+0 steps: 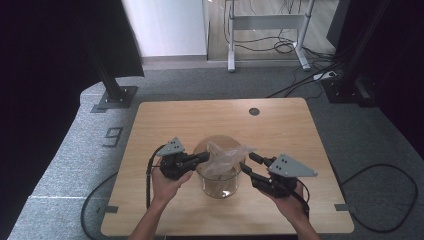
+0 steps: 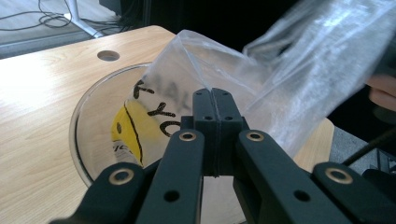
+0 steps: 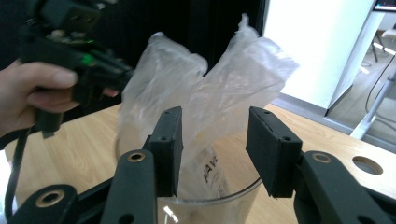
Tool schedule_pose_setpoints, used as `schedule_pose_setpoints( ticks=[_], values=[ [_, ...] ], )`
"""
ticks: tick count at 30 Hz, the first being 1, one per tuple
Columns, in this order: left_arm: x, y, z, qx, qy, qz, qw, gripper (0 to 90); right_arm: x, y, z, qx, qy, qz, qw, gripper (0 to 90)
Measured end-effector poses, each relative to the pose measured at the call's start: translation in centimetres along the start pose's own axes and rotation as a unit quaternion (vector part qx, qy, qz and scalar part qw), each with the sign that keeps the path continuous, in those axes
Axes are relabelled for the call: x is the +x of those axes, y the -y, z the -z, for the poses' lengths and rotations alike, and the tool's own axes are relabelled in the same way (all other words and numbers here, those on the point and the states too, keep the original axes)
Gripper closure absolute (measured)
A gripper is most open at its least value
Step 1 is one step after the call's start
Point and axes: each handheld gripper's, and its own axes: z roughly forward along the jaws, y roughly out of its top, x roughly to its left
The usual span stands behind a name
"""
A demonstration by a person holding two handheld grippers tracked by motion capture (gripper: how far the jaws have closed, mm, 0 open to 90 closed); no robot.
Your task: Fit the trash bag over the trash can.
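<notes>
A clear round container (image 1: pixel 220 187) stands on the wooden table (image 1: pixel 175 120) near its front middle. A crumpled see-through plastic bag (image 1: pixel 225 157) with black and yellow print sits in it and sticks up above the rim. My left gripper (image 1: pixel 204 157) comes in from the left, shut on the bag's upper edge. In the left gripper view its jaws (image 2: pixel 215 100) meet with the bag (image 2: pixel 280 70) rising just behind them, above the container (image 2: pixel 88 121). My right gripper (image 1: pixel 249 161) is at the container's right, open. In the right gripper view the bag (image 3: pixel 224 84) stands just beyond the gap of that gripper (image 3: pixel 215 144).
A round cable hole (image 1: pixel 254 111) lies in the table's far side. Black stands (image 1: pixel 115 92) and cables (image 1: pixel 300 85) sit on the grey floor around the table. A white desk frame (image 1: pixel 267 30) is at the back. A cable trails from each gripper off the front edge.
</notes>
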Motion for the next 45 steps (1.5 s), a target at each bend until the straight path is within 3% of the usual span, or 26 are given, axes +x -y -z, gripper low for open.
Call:
schedule_pose_setpoints(
  ticks=[5, 9, 11, 17, 24, 28, 33, 38, 39, 42, 45],
  values=[
    [0.1, 0.0, -0.1, 0.002, 0.004, -0.001, 1.0, 90.0, -1.1, -0.2, -1.4, -0.001, -0.011, -0.013, 0.9999, 62.5],
    [0.1, 0.0, 0.2, 0.001, 0.012, -0.001, 0.9999, 90.0, -1.5, -0.6, -2.2, -0.002, -0.016, -0.009, 0.9998, 84.9],
    [0.1, 0.0, 0.5, 0.0, 0.013, -0.002, 0.9999, 90.0, -1.8, -0.9, -2.5, -0.004, -0.016, -0.002, 0.9999, 89.0],
    [0.5, -0.1, 1.4, -0.006, 0.017, 0.001, 0.9998, 90.0, -3.7, -2.3, -3.3, 0.002, 0.018, 0.014, 0.9997, 89.2],
    [0.7, -0.2, 1.7, -0.002, 0.019, 0.0, 0.9998, 90.0, -6.8, -3.2, -5.3, 0.013, 0.045, 0.014, 0.9988, 89.2],
    [0.6, -0.2, 1.9, 0.002, 0.022, -0.002, 0.9998, 90.0, -8.0, -3.5, -6.3, 0.017, 0.043, 0.012, 0.9988, 89.2],
    [0.5, -0.1, 1.8, 0.009, 0.027, -0.005, 0.9996, 90.0, -8.4, -3.2, -7.4, 0.026, 0.041, 0.013, 0.9987, 89.2],
    [0.4, 0.1, 1.6, 0.012, 0.029, -0.004, 0.9995, 90.0, -8.9, -2.4, -7.8, 0.027, 0.03, 0.0, 0.9992, 89.1],
    [0.4, 0.1, 1.5, 0.013, 0.028, -0.005, 0.9995, 90.0, -8.9, -2.2, -7.8, 0.026, 0.03, -0.002, 0.9992, 88.1],
    [0.5, 0.2, 1.1, 0.012, 0.027, -0.002, 0.9996, 90.0, -8.8, -2.0, -7.3, 0.023, 0.029, -0.024, 0.999, 70.1],
    [0.6, 0.2, 0.8, 0.01, 0.023, 0.002, 0.9997, 90.0, -8.1, -1.9, -6.3, 0.019, 0.03, -0.03, 0.9989, 61.8]
  ],
)
